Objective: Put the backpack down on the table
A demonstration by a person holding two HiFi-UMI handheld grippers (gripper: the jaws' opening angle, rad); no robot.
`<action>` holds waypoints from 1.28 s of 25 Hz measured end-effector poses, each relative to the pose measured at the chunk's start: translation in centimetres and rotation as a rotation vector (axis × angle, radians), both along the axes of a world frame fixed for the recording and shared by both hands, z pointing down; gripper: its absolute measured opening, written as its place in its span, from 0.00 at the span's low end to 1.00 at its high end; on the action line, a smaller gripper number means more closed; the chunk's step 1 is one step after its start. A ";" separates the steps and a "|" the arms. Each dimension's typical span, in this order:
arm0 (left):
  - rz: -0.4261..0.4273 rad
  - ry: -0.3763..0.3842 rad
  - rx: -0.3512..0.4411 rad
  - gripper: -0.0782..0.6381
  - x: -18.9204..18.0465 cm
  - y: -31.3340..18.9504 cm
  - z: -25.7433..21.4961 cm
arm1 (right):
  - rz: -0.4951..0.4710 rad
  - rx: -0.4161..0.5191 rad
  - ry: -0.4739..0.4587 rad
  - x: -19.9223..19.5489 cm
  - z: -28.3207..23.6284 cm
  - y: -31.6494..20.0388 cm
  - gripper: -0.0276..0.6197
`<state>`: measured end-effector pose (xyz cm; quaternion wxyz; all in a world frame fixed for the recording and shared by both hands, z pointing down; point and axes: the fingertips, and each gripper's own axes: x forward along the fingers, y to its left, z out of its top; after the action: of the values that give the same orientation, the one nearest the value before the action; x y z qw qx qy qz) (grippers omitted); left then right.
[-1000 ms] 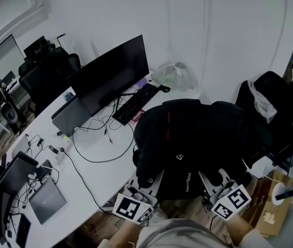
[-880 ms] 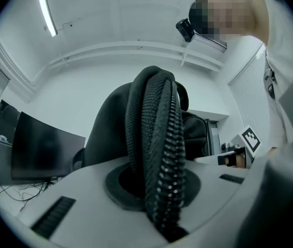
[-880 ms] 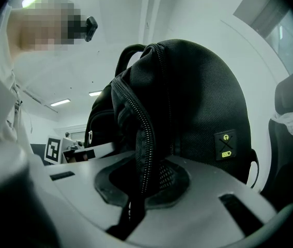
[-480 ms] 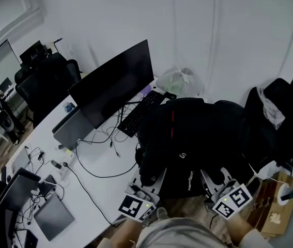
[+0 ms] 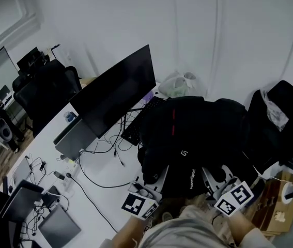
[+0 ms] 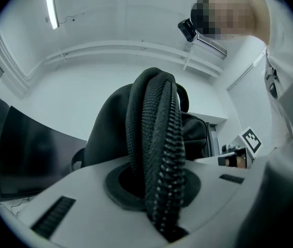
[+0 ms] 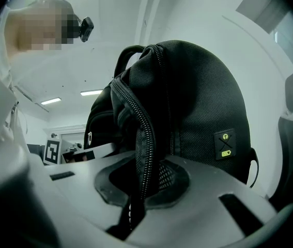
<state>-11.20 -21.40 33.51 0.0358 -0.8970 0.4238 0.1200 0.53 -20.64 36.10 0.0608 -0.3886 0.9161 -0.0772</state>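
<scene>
Carry step, I judge: the black fabric backpack (image 5: 198,138) hangs from both grippers by the white table's (image 5: 102,182) near edge, apparently not set down. Left gripper (image 6: 159,200) clamps a ribbed strap and right gripper (image 7: 136,200) pinches a zippered fold, which only their own cameras show. Only the head view shows the black keyboard (image 5: 135,128) to avoid. Next: lower, then release.

The left gripper (image 6: 156,192) and right gripper (image 7: 138,192) have pale grey moulded bodies with a dark oval recess and black slots. Each carries a white cube (image 5: 137,204) with black square markers. The person wears a light top (image 5: 180,234), seemingly pale grey, and a small black head camera (image 6: 187,29).
</scene>
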 end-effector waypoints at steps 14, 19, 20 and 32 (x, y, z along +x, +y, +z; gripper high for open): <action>-0.062 0.025 -0.009 0.14 -0.5 -8.7 1.7 | -0.057 -0.007 0.031 -0.5 1.3 -9.4 0.08; -0.098 0.041 -0.014 0.14 -1.0 -12.3 2.8 | -0.080 -0.010 0.049 -1.0 2.2 -13.4 0.08; -0.104 0.043 -0.015 0.14 -1.1 -13.0 3.1 | -0.084 -0.011 0.052 -1.1 2.4 -14.2 0.08; -0.162 0.050 -0.004 0.14 -3.0 -21.0 6.2 | -0.109 -0.014 0.064 -3.1 5.6 -22.9 0.08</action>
<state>-14.17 -42.41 39.74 0.0330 -0.8566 0.4960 0.1382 -2.54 -43.56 41.72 0.0243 -0.3408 0.9369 -0.0743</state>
